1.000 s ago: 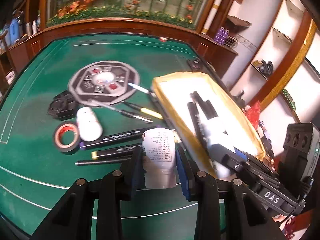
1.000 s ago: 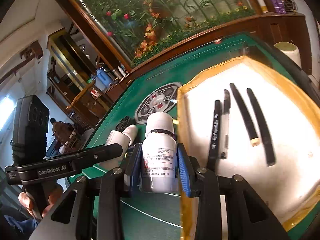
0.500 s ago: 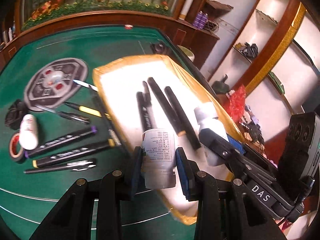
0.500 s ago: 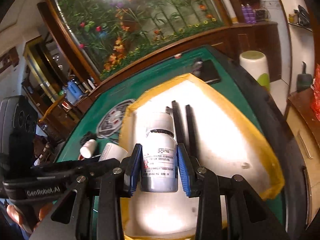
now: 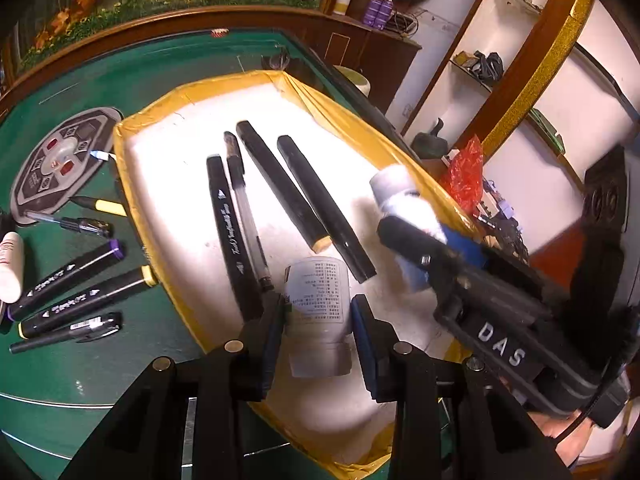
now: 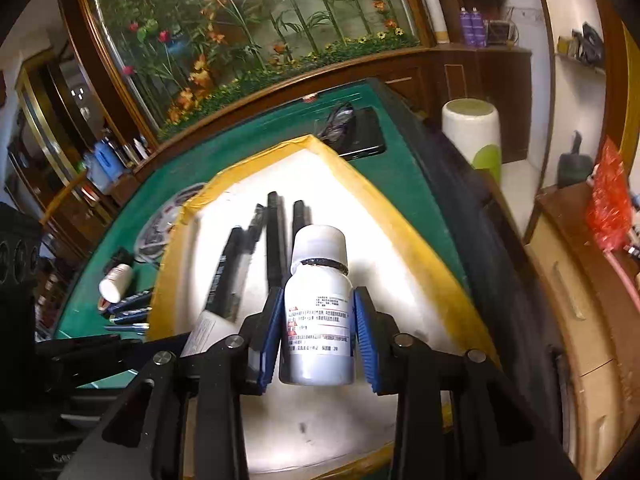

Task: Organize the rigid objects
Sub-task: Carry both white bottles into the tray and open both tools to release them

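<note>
My left gripper [image 5: 318, 320] is shut on a white pill bottle [image 5: 318, 312], held bottom-forward over the near part of the white tray with a yellow rim [image 5: 160, 128]. My right gripper [image 6: 316, 322] is shut on a second white bottle [image 6: 318, 312] with a white cap, held over the same tray [image 6: 400, 216]. In the left wrist view that bottle [image 5: 400, 196] shows blurred at the tray's right side. Several black markers and pens [image 5: 280, 184] lie in the tray.
On the green table [image 5: 120, 68] left of the tray lie several markers [image 5: 72, 276], a pen [image 5: 68, 222], a third white bottle [image 5: 10, 264] and a round patterned disc [image 5: 60, 160]. A black phone [image 6: 360, 136] lies beyond the tray. Shelves and a red bag [image 5: 466, 176] stand right.
Both grippers have moved right with their bottles, from over the green table to over the tray. The right gripper's bottle now hangs near the tray's right side.
</note>
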A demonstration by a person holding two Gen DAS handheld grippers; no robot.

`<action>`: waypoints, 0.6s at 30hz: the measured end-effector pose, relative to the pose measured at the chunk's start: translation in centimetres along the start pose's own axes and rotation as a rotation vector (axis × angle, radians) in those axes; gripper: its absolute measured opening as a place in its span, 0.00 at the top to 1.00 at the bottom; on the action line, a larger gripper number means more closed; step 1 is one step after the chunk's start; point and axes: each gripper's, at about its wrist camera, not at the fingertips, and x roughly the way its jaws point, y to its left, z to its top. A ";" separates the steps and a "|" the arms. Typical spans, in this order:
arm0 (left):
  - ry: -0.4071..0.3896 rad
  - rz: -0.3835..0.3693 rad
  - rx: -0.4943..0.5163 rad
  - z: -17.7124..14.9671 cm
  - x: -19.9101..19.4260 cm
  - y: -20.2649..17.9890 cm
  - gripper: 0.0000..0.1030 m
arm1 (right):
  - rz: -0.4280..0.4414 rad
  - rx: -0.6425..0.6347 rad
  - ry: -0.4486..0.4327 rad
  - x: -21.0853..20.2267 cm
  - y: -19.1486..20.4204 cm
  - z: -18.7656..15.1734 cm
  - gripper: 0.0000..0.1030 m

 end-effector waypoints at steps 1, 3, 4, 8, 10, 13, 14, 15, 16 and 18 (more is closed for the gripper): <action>0.003 0.001 0.004 -0.1 0.1 -0.1 0.66 | -0.018 -0.019 0.001 0.0 0.0 0.2 0.68; 0.003 0.004 0.009 -0.2 0.3 -0.3 0.66 | -0.055 -0.054 0.015 0.1 0.0 0.8 0.68; 0.004 0.004 0.011 -0.2 0.4 -0.4 0.66 | -0.060 -0.058 0.020 0.2 0.0 0.9 0.68; 0.000 0.016 0.024 -0.3 0.7 -0.8 0.66 | -0.055 -0.045 0.050 0.9 -0.9 1.4 0.68; -0.002 0.020 0.039 -0.4 0.7 -1.0 0.66 | -0.044 -0.049 0.068 1.2 -0.9 1.6 0.68; 0.001 0.023 0.054 -0.4 1.0 -1.4 0.66 | -0.044 -0.072 0.096 1.7 -0.6 1.8 0.68; 0.002 0.026 0.060 -0.4 1.0 -1.5 0.66 | -0.055 -0.081 0.105 1.9 -0.5 1.9 0.68; 0.003 0.027 0.063 -0.4 1.1 -1.6 0.66 | -0.063 -0.090 0.112 2.0 -0.4 1.9 0.67; 0.003 0.028 0.066 -0.4 1.2 -1.7 0.66 | -0.074 -0.107 0.124 2.1 -0.1 1.9 0.67; 0.008 0.030 0.069 -0.3 1.3 -1.8 0.66 | -0.081 -0.117 0.134 2.2 0.1 1.9 0.67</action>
